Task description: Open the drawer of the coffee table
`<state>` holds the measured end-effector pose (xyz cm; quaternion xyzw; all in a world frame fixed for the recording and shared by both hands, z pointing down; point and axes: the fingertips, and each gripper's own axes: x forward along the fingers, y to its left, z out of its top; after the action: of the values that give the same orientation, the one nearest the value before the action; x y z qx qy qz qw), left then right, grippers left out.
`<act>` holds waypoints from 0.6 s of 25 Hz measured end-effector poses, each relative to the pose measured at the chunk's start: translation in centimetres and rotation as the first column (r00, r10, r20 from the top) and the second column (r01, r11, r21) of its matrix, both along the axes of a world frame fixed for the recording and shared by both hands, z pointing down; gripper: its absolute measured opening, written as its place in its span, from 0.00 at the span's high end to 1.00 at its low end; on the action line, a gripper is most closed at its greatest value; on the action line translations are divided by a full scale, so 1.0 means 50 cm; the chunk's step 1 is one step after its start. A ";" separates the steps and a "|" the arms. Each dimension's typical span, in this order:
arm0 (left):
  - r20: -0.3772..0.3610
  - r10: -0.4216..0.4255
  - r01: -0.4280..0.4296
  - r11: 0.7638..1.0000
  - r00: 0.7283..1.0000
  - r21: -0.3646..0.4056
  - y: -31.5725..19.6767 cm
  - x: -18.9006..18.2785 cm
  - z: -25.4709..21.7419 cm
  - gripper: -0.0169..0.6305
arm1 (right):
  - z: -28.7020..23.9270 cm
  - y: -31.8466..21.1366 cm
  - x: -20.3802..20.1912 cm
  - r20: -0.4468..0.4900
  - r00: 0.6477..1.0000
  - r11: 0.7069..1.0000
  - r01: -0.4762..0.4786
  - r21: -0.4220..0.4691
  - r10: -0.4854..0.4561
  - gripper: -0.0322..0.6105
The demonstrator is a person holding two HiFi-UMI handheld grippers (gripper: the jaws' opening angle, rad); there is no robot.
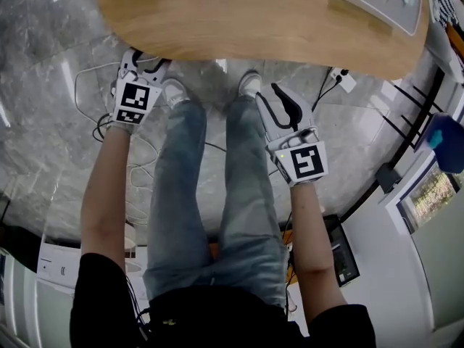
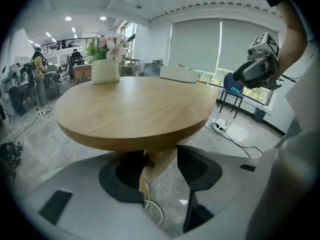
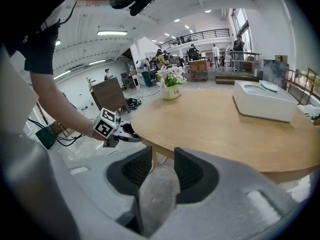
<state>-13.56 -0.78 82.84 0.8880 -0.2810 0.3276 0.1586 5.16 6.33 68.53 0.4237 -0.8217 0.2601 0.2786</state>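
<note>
The round wooden coffee table fills the top of the head view, and I stand at its near edge. No drawer shows in any view. My left gripper hangs at the table's rim on the left, tips just under the edge. In the left gripper view its jaws stand wide apart and frame only the table's pedestal and the floor. My right gripper hangs lower, in front of my right leg and short of the rim. Its jaws are open by a narrow gap and hold nothing.
A white box and a flower pot stand on the tabletop. Cables lie on the marble floor at the left, and a power strip lies beyond the table's right edge. A blue chair stands by the window.
</note>
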 end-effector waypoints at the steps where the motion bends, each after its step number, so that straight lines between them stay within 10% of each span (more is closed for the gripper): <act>1: -0.004 0.011 -0.011 1.000 1.000 0.002 -0.002 0.003 0.002 0.65 | 0.006 0.001 0.009 -0.002 1.000 1.000 -0.008 0.003 0.008 0.74; 15: 0.031 0.201 -0.202 0.979 0.979 0.037 0.014 0.008 -0.003 0.74 | 0.045 0.023 0.053 -0.017 0.999 0.999 -0.049 0.000 0.049 0.74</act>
<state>-13.16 -0.06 82.69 0.9104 -0.1981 0.3482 0.1032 7.78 7.47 70.76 0.4458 -0.8087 0.2632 0.2794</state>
